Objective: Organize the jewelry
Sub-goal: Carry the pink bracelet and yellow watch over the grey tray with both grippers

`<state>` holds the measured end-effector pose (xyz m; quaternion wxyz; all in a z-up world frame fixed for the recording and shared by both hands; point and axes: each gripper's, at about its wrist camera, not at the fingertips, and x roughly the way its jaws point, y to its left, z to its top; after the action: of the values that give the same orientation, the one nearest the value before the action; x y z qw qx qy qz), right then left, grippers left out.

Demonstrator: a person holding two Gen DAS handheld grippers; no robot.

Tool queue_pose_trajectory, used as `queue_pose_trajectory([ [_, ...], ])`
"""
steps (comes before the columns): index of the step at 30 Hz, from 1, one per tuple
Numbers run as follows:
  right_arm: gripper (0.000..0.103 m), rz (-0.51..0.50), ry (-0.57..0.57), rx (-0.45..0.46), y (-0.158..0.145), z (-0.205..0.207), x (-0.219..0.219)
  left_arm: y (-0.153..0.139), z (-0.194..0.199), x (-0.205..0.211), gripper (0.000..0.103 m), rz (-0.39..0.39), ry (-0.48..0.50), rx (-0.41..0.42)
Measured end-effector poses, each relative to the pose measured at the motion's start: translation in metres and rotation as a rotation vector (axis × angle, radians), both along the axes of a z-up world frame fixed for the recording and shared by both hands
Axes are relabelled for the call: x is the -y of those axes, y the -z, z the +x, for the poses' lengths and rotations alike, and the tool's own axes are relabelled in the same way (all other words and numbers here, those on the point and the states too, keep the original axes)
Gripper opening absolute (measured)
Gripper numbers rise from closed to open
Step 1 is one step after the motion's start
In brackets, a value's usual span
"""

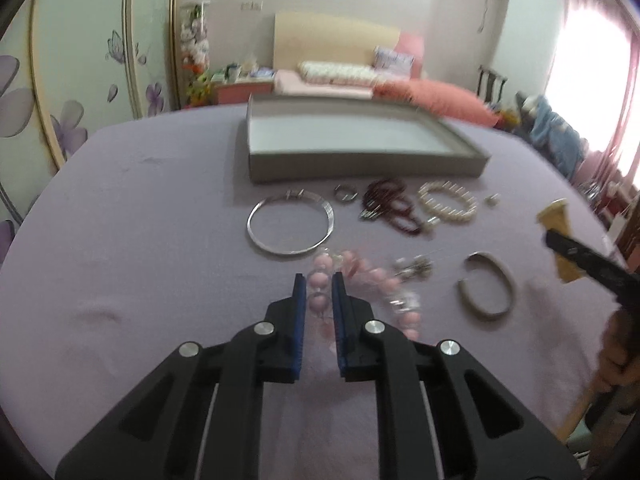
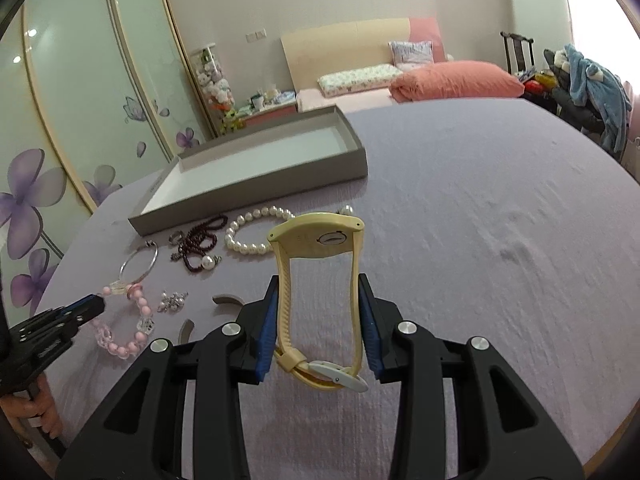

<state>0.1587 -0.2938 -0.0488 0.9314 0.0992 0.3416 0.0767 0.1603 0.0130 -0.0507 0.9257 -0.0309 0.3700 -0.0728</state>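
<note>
- On the lilac tablecloth (image 2: 460, 220), the jewelry lies in a loose spread just near of a shallow grey tray (image 1: 360, 166) with a pale floor.
- The right gripper (image 2: 318, 308) is clamped on a cream-yellow watch (image 2: 320, 280): the blue pads (image 2: 267, 332) press the strap loop from both sides, the watch case points far and the buckle hangs near.
- The left gripper (image 1: 319, 292) has its fingers close together around a pink bead bracelet (image 1: 360, 284) (the picture is blurred here, so I cannot tell whether the pads actually grip the beads or only straddle them).
- In the right wrist view the same bracelet (image 2: 124, 320) rests on the cloth with the left gripper's tip at its left edge.
- Far of the pink bracelet lies a thin silver bangle (image 1: 290, 224), touching or just beside it.
- Right of the bangle, in a row along the tray's near wall: a small silver ring (image 1: 345, 193), a dark red bead strand (image 1: 388, 206) and a white pearl bracelet (image 1: 448, 202).
- A grey open cuff (image 1: 486, 290) lies to the right of the pink beads, with a small sparkly cluster (image 1: 414, 270) between them.
</note>
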Motion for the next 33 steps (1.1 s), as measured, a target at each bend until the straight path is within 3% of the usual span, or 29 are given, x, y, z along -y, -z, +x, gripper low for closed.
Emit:
queue_pose_trajectory([
  [5, 0.037, -0.004, -0.015, 0.014, -0.002, -0.002, -0.004, -0.023, -0.026, 0.004, 0.013, -0.05, 0.03, 0.083],
  [14, 0.037, -0.003, -0.027, 0.035, -0.006, -0.008, -0.006, -0.046, -0.05, 0.01, 0.013, -0.08, 0.053, 0.154],
  [33, 0.037, -0.005, -0.037, 0.054, -0.01, -0.014, -0.009, -0.059, -0.06, 0.008, 0.013, -0.095, 0.06, 0.2],
])
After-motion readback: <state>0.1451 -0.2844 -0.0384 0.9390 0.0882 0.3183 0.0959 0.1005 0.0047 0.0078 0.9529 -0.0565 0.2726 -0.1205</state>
